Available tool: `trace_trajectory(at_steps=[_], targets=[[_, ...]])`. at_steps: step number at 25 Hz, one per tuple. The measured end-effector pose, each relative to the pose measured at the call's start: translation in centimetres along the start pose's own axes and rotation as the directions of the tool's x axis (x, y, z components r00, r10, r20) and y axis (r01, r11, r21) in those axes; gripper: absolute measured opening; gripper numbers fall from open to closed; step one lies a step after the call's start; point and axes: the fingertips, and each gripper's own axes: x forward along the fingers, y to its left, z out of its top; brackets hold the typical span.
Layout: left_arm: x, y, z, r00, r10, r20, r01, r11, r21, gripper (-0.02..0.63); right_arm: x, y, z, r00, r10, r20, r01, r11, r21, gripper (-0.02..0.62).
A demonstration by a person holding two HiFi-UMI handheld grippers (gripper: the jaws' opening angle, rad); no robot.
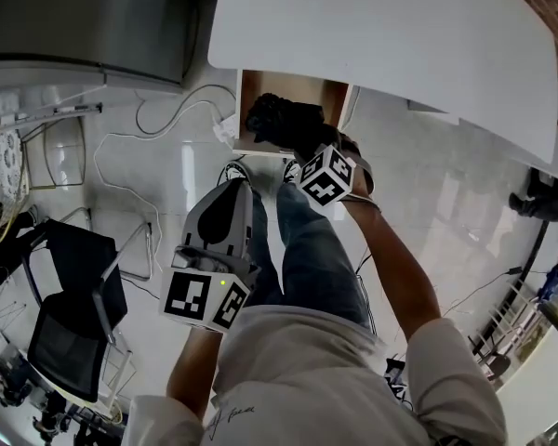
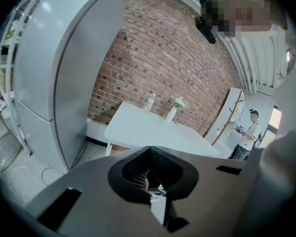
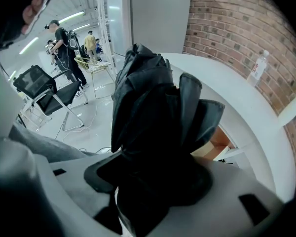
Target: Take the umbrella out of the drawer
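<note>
A black folded umbrella (image 1: pixel 281 121) hangs over the open wooden drawer (image 1: pixel 260 86) under the white table (image 1: pixel 381 35). My right gripper (image 1: pixel 305 149) is shut on its lower part, the marker cube just behind. In the right gripper view the umbrella (image 3: pixel 153 102) stands up out of the right gripper (image 3: pixel 158 169) and fills the middle, with the drawer (image 3: pixel 218 147) below and behind it. My left gripper (image 1: pixel 234 188) hangs lower left, apart from the drawer, over the person's legs. In its own view the left gripper (image 2: pixel 150 151) has its jaws together and holds nothing.
A black office chair (image 1: pixel 70 314) stands at the lower left, with cables (image 1: pixel 121 179) across the floor. A grey cabinet (image 1: pixel 84 17) is at the upper left. A bottle (image 2: pixel 149 102) and a vase (image 2: pixel 171 113) stand on the table by the brick wall. People stand far off.
</note>
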Motion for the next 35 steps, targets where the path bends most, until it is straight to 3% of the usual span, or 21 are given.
trace_trajectory(at_steps=[16,22,35], targets=[[-1.6,-3.0,1.4,1.000,-0.025,0.016,0.024,1.000,0.015,0.017,-6.1,0.8,1.6,0.998,-0.005,0.059,0.004,1.000,0.027,0.268],[-1.8,-3.8,2.1,0.999,-0.029,0.021,0.027,0.997,0.074,0.017,-8.1,0.9,2.0,0.996,-0.010,0.087,0.007,0.999,0.032,0.268],[-2.5,-5.3,4.0,0.998,-0.023,0.053,0.018,0.996,0.085,0.017,-12.8,0.2,3.8,0.990,-0.012,0.144,0.008,1.000,0.029,0.268]])
